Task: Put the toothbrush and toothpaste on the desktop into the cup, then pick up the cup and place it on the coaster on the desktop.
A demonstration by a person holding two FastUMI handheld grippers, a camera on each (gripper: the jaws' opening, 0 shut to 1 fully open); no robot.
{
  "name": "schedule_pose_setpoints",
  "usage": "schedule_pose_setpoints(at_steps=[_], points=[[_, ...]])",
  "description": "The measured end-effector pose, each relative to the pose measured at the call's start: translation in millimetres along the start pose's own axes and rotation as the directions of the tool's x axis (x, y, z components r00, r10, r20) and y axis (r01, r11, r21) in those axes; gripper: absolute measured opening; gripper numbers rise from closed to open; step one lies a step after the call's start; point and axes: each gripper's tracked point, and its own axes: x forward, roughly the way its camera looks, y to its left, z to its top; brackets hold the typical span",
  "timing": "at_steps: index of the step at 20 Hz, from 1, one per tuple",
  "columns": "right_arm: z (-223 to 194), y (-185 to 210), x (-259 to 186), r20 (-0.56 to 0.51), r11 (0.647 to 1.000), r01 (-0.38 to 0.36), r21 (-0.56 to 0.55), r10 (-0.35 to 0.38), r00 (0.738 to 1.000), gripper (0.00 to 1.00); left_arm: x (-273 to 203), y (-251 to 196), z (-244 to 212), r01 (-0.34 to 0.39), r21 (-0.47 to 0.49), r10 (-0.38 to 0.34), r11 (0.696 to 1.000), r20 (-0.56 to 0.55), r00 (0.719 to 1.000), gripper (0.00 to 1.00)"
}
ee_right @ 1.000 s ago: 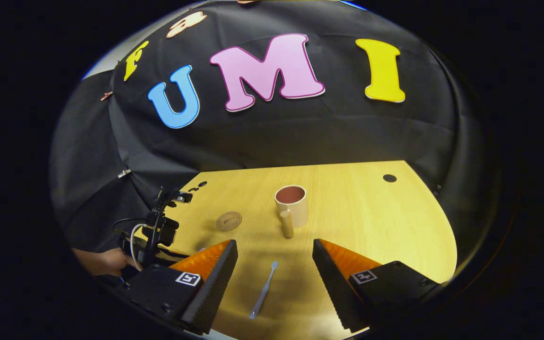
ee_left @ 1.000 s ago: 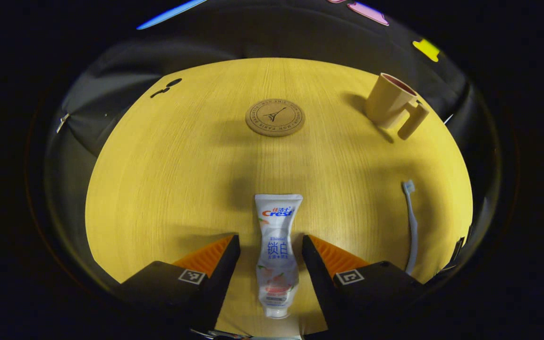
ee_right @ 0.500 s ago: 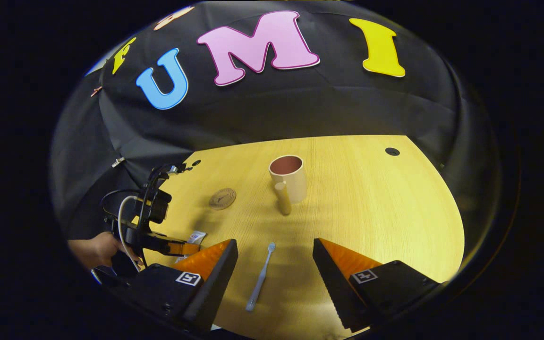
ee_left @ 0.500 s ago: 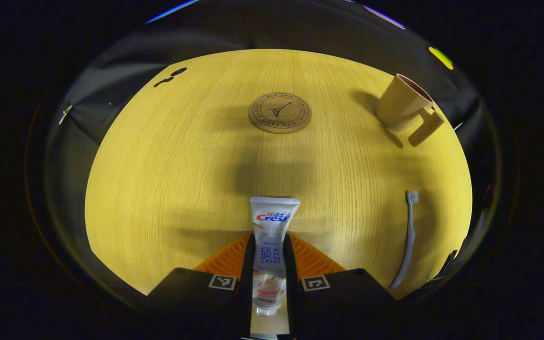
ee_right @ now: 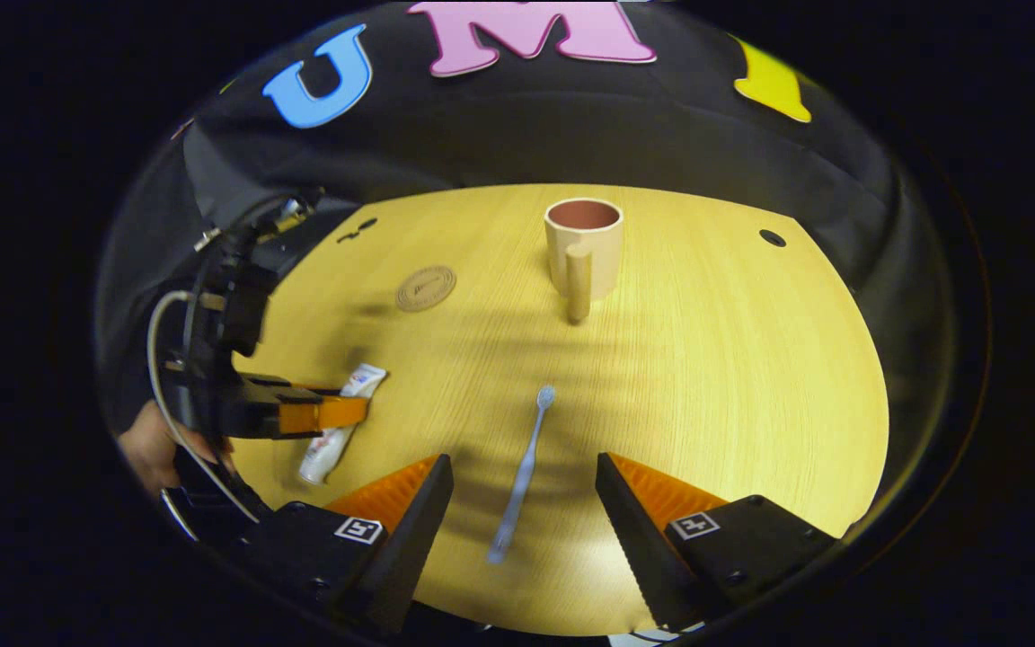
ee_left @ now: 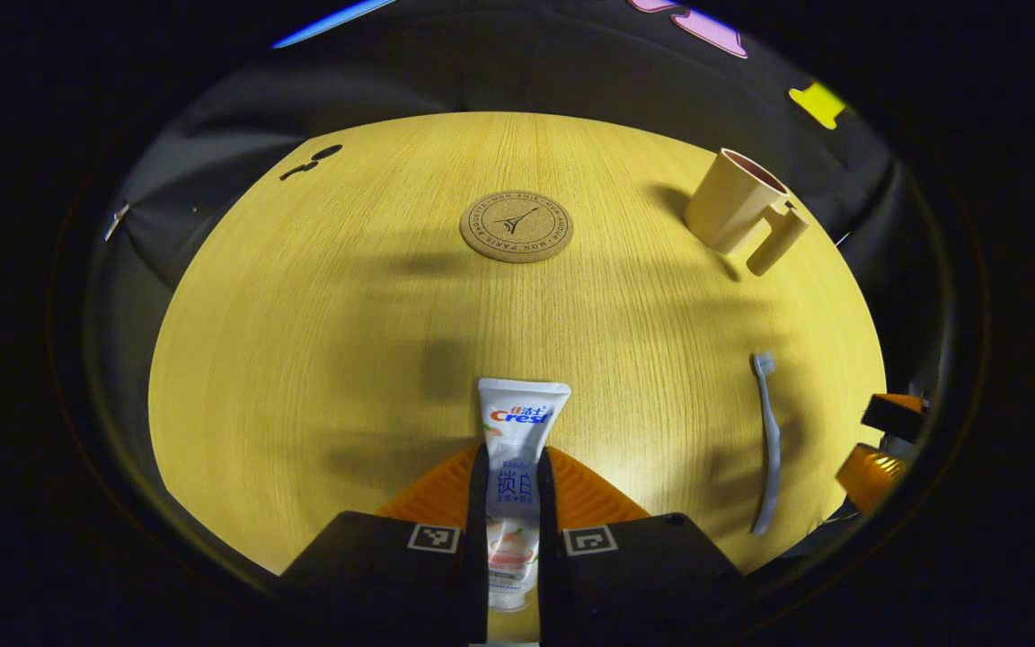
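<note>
While the left hand-held gripper [ee_left: 511, 476] grips the toothpaste [ee_left: 517, 449], both of its fingers [ee_left: 446, 481] press against the sides of the tube near its middle. The tube lies lengthwise between the fingers, its flat crimped end pointing away from the camera and its cap end toward it. In the right gripper view, the same left hand-held gripper [ee_right: 324, 415] appears at the left edge of the table [ee_right: 706, 377], with a hand [ee_right: 147, 447] behind it and a cable looping over its body; whether the toothpaste [ee_right: 338, 427] rests on the table or is just clear of it cannot be told.

Further right in that view, the round cork coaster [ee_right: 426, 288] lies flat on the table, well apart from the tube. The toothbrush [ee_right: 522, 472] lies flat near the table's front, bristle head pointing toward the cup [ee_right: 584, 243]. The cup stands upright toward the back of the table, with its handle facing the camera and its mouth open upward.

The right hand-held gripper [ee_right: 525, 503] is spread wide. Its fingers [ee_right: 410, 499] flank the lower part of the toothbrush handle without touching it. Whether they touch the table cannot be told.

In the left gripper view, the toothbrush [ee_left: 767, 440] lies to the right of the toothpaste, well apart, and the coaster [ee_left: 516, 226] sits beyond the tube, left of the cup [ee_left: 733, 211].
</note>
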Motion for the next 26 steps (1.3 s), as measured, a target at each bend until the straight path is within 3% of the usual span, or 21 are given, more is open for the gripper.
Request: schedule_pose_setpoints(at_steps=[8,11,14,16,17,19,20,21,24,25,26], points=[[-14,-5,46,-0.114,0.994,0.088,0.065,-0.08,0.99,0.99,-4,2,-1,0.053,-0.042,-0.052,0.998,0.025,0.998,0.28],[-21,-5,52,-0.145,0.992,0.111,0.055,-0.102,0.984,0.92,-4,2,-1,0.065,-0.047,-0.064,0.997,0.026,0.998,0.28],[-32,-1,57,-0.175,0.993,0.114,0.029,-0.108,0.979,0.72,-5,2,-1,0.076,-0.052,-0.075,0.996,0.02,0.997,0.28],[-32,-1,50,-0.182,0.992,0.126,0.023,-0.12,0.976,0.53,-5,2,-2,0.076,-0.053,-0.075,0.996,0.017,0.997,0.28],[-37,-1,60,-0.191,0.991,0.13,0.019,-0.124,0.974,0.57,-5,2,-2,0.074,-0.05,-0.074,0.996,0.017,0.997,0.28],[-35,-1,58,-0.184,0.991,0.131,0.006,-0.128,0.975,0.31,-4,2,-2,0.066,-0.038,-0.065,0.997,0.01,0.998,0.28],[-35,-3,61,-0.181,0.99,0.137,0.014,-0.133,0.974,0.32,-4,1,-2,0.06,-0.029,-0.06,0.998,0.009,0.998,0.28],[-37,-1,60,-0.196,0.991,0.135,0.022,-0.128,0.972,0.17,-4,1,-3,0.054,-0.019,-0.054,0.998,0.002,0.999,0.28],[-34,5,60,-0.19,0.995,0.078,0.065,-0.064,0.98,0.09,-4,1,-3,0.035,0.01,-0.035,0.999,-0.002,0.999,0.28],[-32,12,59,-0.18,0.996,0.026,0.082,-0.011,0.984,0.14,-4,1,-3,0.028,0.017,-0.028,0.999,-0.003,1.0,0.28],[-36,18,61,-0.181,0.995,-0.021,0.093,0.038,0.983,0.05,-3,1,-3,0.022,0.021,-0.022,1.0,-0.003,1.0,0.28]])
